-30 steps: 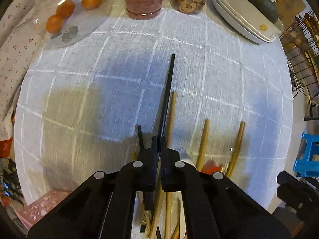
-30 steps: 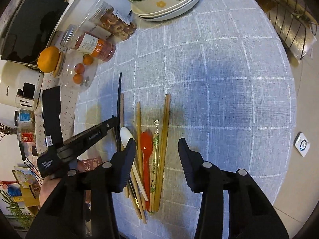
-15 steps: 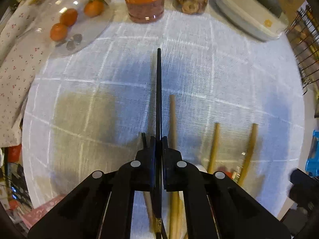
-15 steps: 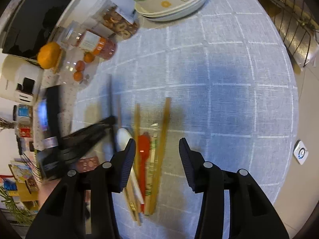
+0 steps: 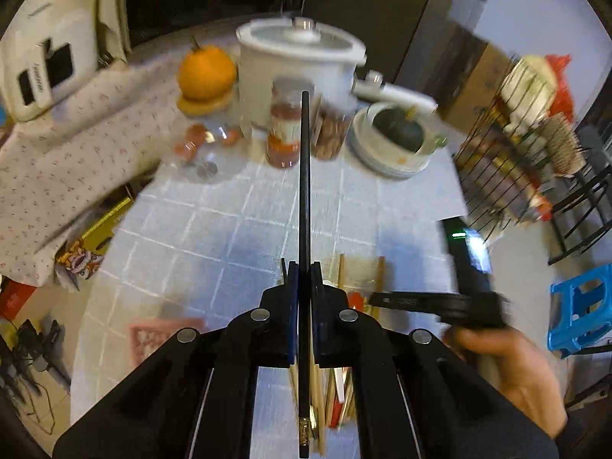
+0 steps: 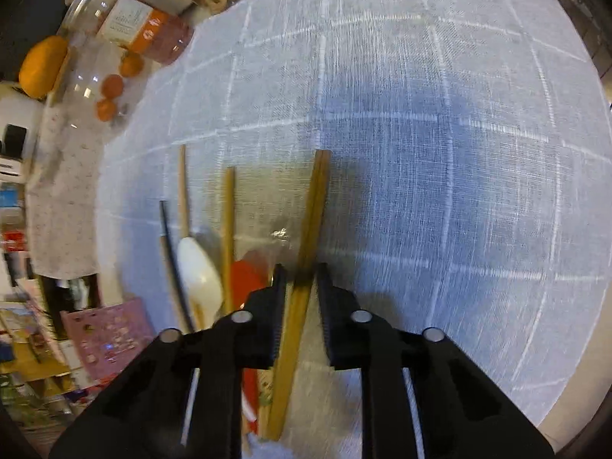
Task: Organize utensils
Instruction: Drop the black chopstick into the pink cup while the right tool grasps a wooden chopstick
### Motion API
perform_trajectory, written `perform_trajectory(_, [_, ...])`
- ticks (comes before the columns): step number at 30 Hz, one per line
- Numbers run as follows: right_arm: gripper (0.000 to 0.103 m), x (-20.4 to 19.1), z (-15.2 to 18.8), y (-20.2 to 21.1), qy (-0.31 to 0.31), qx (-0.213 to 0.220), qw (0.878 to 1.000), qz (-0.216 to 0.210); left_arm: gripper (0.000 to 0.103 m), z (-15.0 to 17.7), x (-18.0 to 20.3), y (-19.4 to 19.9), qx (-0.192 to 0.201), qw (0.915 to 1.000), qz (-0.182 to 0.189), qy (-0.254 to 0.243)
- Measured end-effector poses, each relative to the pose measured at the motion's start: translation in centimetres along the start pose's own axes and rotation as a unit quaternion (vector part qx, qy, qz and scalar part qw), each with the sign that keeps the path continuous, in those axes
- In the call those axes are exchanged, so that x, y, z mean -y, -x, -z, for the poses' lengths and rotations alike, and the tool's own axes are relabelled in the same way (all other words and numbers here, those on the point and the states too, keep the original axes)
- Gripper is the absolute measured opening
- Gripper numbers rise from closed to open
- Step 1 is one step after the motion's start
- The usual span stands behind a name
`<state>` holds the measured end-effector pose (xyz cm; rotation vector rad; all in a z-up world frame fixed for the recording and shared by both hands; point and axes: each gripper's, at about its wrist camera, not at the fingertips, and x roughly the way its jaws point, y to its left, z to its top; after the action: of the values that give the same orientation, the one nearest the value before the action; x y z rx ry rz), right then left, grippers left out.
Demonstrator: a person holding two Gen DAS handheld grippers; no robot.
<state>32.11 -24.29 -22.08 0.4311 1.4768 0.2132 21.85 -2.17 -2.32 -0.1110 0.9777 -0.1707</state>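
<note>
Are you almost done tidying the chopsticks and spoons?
Not nearly. Nothing looks put away yet. The left gripper is shut on a black chopstick, lifted off the table. The right gripper has just been closing on a wooden pair that lies on the cloth. Left in the heap: a white spoon, a red spoon, another black chopstick and more wooden ones.

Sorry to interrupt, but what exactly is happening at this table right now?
A person is sorting a pile of utensils with two handheld grippers. The left gripper is shut on a black chopstick, held clear of the table. The right gripper has just been closing around a pair of wooden chopsticks lying on the checked tablecloth. A white spoon, a red utensil and more chopsticks remain beside them.
</note>
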Motion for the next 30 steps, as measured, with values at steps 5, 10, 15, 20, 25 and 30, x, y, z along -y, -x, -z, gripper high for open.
perform_trajectory(5, [0.008, -1.6, 0.8, 2.0, 0.013, 0.025, 1.000, 0.001, 0.005, 1.1, -3.0, 3.7, 0.032, 0.9989, 0.009, 0.033])
perform_trajectory(10, [0.007, -4.4, 2.0, 5.9, 0.070, 0.086, 0.994, 0.014, 0.005, 0.6, -6.0, 4.9, 0.067, 0.9964, 0.004, 0.051])
perform_trajectory(15, [0.007, -8.1, 4.6, 9.9, 0.131, 0.162, 0.978, 0.009, 0.005, 0.9, -9.2, 5.7, 0.109, 0.9917, -0.001, 0.068])
perform_trajectory(20, [0.007, -11.8, 7.0, 13.6, 0.197, 0.241, 0.950, 0.005, 0.005, 0.9, -11.5, 4.9, 0.162, 0.9829, -0.009, 0.086])
perform_trajectory(25, [0.007, -14.2, 9.0, 16.3, 0.246, 0.301, 0.921, -0.021, 0.005, 2.0, -11.9, 3.0, 0.199, 0.9756, -0.023, 0.090])
perform_trajectory(30, [0.007, -15.0, 10.2, 17.5, 0.259, 0.339, 0.903, -0.052, 0.005, 3.8, -11.5, 1.9, 0.209, 0.9740, -0.046, 0.074])
